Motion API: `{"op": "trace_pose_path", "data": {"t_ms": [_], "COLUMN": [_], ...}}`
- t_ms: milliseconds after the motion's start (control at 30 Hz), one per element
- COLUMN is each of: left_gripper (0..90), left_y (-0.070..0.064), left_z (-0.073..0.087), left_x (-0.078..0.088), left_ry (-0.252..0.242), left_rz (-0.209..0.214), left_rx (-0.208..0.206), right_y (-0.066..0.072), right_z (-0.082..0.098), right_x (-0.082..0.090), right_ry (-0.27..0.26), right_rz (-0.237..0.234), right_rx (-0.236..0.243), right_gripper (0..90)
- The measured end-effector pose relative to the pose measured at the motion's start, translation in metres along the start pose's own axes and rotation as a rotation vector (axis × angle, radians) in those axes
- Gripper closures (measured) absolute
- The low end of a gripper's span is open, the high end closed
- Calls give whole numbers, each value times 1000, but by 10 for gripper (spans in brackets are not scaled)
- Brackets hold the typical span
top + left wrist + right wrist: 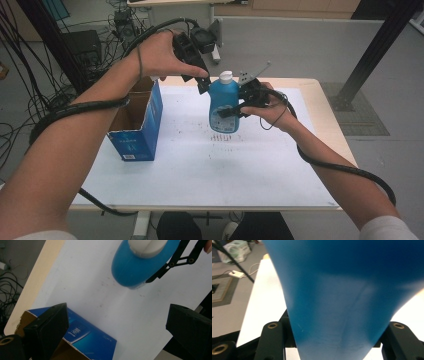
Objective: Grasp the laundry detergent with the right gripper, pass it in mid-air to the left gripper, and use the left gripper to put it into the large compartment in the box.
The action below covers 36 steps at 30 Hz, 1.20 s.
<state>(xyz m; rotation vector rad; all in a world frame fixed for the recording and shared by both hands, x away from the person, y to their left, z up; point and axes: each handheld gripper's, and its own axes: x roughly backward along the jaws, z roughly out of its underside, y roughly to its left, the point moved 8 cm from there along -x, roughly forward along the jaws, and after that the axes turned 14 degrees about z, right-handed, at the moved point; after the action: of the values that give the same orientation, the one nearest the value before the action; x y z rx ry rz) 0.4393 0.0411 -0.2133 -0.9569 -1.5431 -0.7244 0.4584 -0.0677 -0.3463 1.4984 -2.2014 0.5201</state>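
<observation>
Forearms come in from the bottom of the high view, each hand carrying its tongs with a thick black cable trailing back along the arm. On the right, the right tongs grip a blue bottle with a white cap, holding it upright in the air above the white surface, clear of it, over the far middle part. In the right gripper view the bottle's blue body stands between the two black jaws, which press against it on either side.

The left tongs hang above and just to the left of the cap, pointing down toward it. In the left gripper view their jaws stand wide apart with nothing between them; past them the bottle and its cap show from above, with the black linkage of the right tongs against the bottle's side.

An open cardboard box with blue printed sides stands on the left part of the surface, well apart from the bottle, its flaps up and its brown inside showing. The left gripper view shows a corner of the same box beside the left jaw. A patch of small dark specks marks the surface below the bottle.
</observation>
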Motion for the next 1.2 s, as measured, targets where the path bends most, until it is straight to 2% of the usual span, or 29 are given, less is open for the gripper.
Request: {"op": "trace_pose_path", "data": {"t_ms": [267,433,567,733,833,1200], "left_gripper": [50,50,50,48,49,50], "left_y": [-4,-6,-9,-17,-20,-26], "left_z": [1,3,4,8,10,8], "left_x": [-4,-7,-9,-15,-19,-31], "left_ry": [27,41,51,69,90,107], "left_rz": [30,42,80,141,157,194], "left_rx": [-51,-62,-75,-99,-106,-143], "right_y": [19,31,40,47,51,64], "right_z": [-10,-14,-18,-22,-25,-29], "right_x": [-8,-11,-12,-14,-15,-21], "right_ry": [-29,-31,-36,-37,-38,-50], "right_rz": [-63,-92,-118,-144,-155,-190], "right_rx": [31,54,65,89,97,115], "right_gripper": [434,434,435,435,435,435]}}
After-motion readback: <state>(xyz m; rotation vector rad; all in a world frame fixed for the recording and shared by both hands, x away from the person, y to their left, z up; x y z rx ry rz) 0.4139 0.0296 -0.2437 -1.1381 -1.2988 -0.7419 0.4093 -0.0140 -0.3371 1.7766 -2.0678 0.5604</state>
